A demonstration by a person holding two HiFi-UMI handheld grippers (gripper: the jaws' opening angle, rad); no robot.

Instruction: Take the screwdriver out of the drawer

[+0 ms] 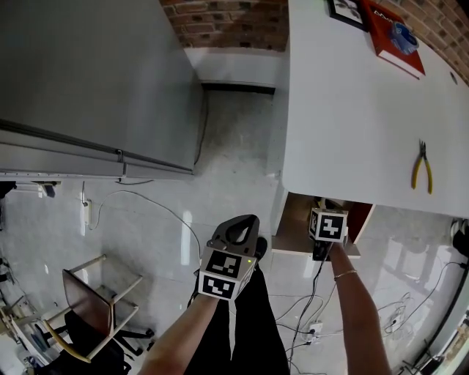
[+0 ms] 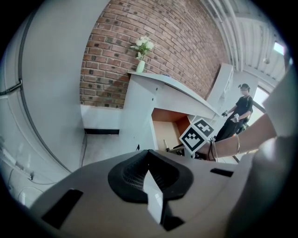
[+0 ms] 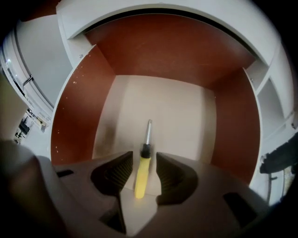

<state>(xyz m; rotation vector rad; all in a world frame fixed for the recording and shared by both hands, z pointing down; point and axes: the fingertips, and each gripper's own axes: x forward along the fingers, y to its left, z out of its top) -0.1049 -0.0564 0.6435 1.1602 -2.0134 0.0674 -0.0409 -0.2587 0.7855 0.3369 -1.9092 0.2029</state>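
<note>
Right gripper view — screwdriver (image 3: 142, 173), seemingly ungripped

An office-like studio: brick wall (image 1: 227, 22) at twelve o'clock, white desk (image 1: 352, 110) with pliers (image 1: 422, 167) at two, cables (image 1: 146, 199) trailing across the floor (image 1: 234, 146).

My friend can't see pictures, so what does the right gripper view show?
The right gripper has its jaws open either side of a yellow-handled screwdriver, not touching it. It lies on the pale floor of a drawer with red-brown walls.
</note>
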